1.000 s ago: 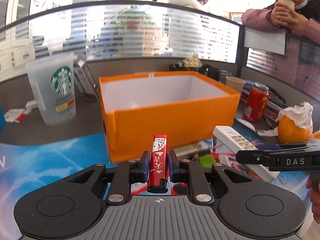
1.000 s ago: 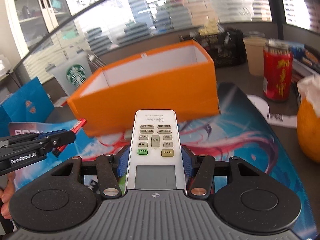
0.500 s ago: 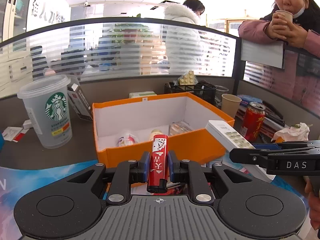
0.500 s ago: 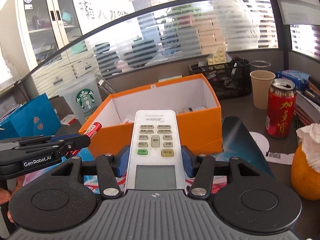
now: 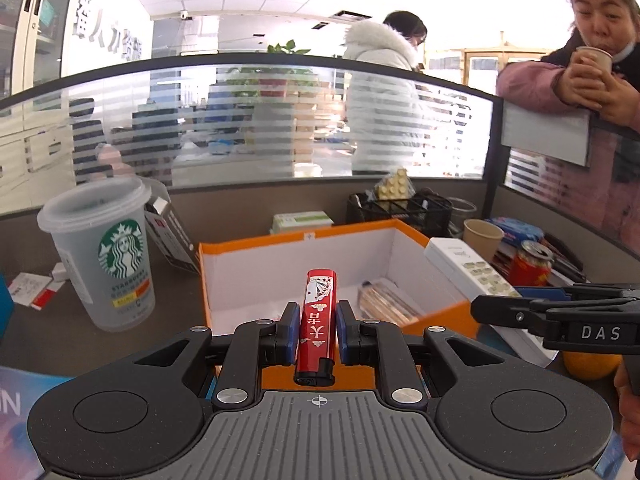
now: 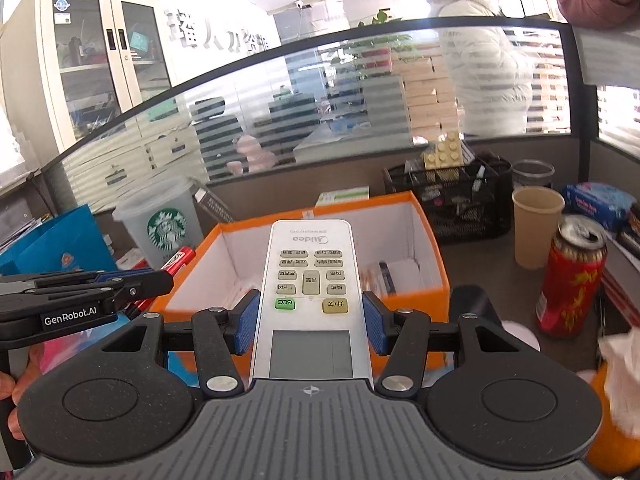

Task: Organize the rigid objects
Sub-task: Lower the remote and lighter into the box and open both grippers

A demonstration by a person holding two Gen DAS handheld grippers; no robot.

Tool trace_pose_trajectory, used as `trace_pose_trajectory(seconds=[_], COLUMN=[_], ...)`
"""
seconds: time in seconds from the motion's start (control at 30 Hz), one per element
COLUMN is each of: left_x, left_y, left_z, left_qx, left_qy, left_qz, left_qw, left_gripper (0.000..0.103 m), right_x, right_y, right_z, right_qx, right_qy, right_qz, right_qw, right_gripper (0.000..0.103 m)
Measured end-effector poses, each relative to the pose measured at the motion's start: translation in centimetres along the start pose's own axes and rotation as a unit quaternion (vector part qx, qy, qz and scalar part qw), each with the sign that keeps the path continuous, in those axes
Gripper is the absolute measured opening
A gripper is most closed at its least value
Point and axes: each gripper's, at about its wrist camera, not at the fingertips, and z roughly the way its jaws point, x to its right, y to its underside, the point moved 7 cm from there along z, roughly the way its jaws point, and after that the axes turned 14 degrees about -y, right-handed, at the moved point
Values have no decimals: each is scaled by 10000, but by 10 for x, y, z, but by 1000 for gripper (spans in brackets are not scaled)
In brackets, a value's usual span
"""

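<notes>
A: What is the left wrist view showing?

B: The left claw (image 5: 318,330) is pinching a slim red lighter (image 5: 317,314), glossy, with printed cards on its side, lengthwise between its blue pads. Past it an orange box (image 5: 256,248) is sitting open on the counter (image 5: 52,332), smooth white inside, with a clear wrapped packet (image 5: 386,300) lying on its floor. A frosted plastic cup (image 5: 102,256) is standing left of the box.

A: And the other claw?

B: It is reaching in from the right, carrying a white remote (image 5: 468,270) over the box's right edge.

A: The right wrist view?

B: The right claw (image 6: 310,322) is gripping the remote (image 6: 310,292), a flat white plastic slab with grey rubber buttons, by its long sides. The box (image 6: 434,240) is lying just beyond, some small items inside, too blurred to name. A red can (image 6: 572,276) and a paper cup (image 6: 536,228) are standing right of it.
</notes>
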Motion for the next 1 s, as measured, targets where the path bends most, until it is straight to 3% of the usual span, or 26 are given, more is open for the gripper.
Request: trace_pose_trajectory(seconds=[0.23, 0.43, 0.63, 1.0], left_x=[-6, -2, 6, 14], left_y=[-26, -27, -14, 7], left_z=[35, 72, 111, 142], left_qx=[-136, -422, -948, -1491], left_qy=[-70, -203, -222, -304], left_qz=[-129, -64, -72, -167], left_qw=[9998, 9989, 9952, 9882], left_gripper=[17, 17, 17, 17], right_x=[13, 24, 37, 52], right_y=[-36, -47, -37, -10], right_z=[32, 67, 109, 151], right_qx=[-66, -364, -905, -1694], right_qy=[-81, -138, 56, 324], right_qz=[-43, 31, 33, -70], right_qw=[9999, 9992, 9959, 9850], right_gripper=[50, 50, 50, 50])
